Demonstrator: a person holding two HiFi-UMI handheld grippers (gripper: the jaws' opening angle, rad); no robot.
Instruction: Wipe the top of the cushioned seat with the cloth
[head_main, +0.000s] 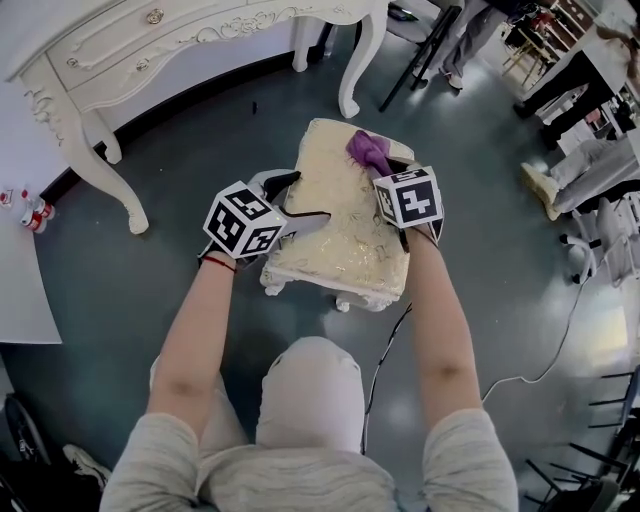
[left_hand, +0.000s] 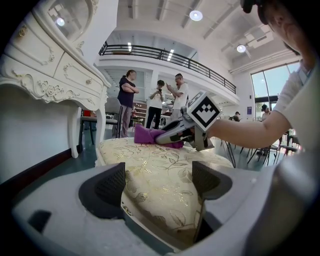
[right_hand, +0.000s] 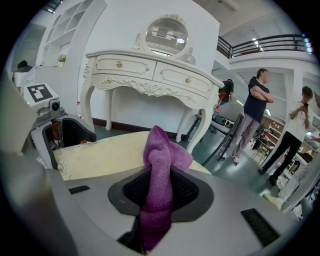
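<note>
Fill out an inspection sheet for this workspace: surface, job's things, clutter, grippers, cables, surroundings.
Surface: cushioned seat, cream with a gold leaf pattern, standing on a dark glossy floor.
Job's things: purple cloth, bunched on the seat's far end.
Clutter: nothing seen on the seat; small red and white items on a white surface at the left.
Grippers: right gripper shut on the cloth; left gripper jaws apart astride the seat's near edge, grip unclear.
Cables: dark cable running down beside the right arm; white cable on the floor.
Surroundings: white dressing table; people standing beyond.
</note>
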